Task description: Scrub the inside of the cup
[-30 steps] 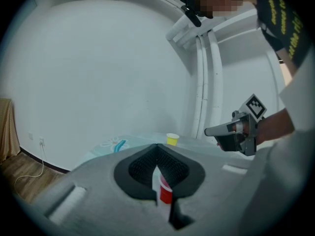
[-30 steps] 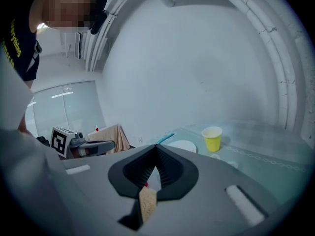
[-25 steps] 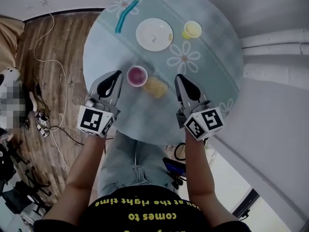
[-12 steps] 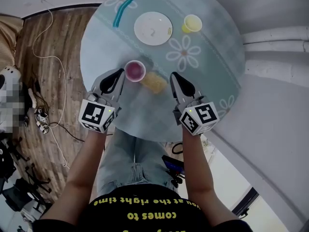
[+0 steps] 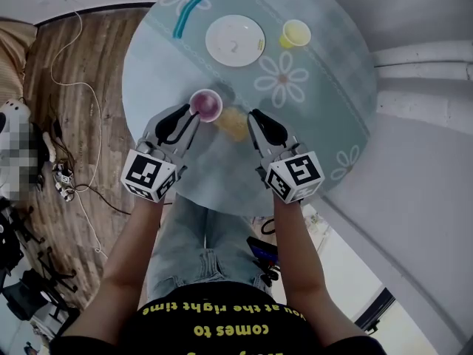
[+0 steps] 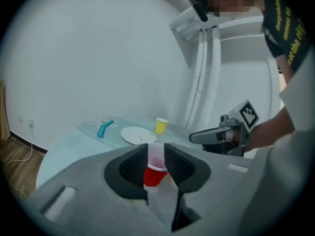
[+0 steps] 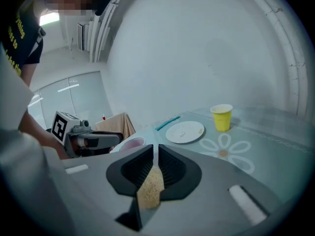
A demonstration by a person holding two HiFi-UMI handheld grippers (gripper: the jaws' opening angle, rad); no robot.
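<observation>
I am holding the left gripper [image 5: 190, 117] with its jaws a little apart. They have just been opening, and through the gap I am seeing the red cup [image 5: 206, 104] standing upright just beyond the tips, not pinched. The right gripper [image 5: 257, 120] is showing only a narrow slit, its jaws also just opening, and the yellow sponge [image 5: 233, 124] is lying just past them, not clamped. Cup and sponge are sitting side by side between the two grippers, near my edge of the round table [image 5: 318, 124]. Farther across it, a white plate [image 5: 234, 40], a yellow cup [image 5: 295, 32] and a teal stick [image 5: 191, 17] are resting well apart.
</observation>
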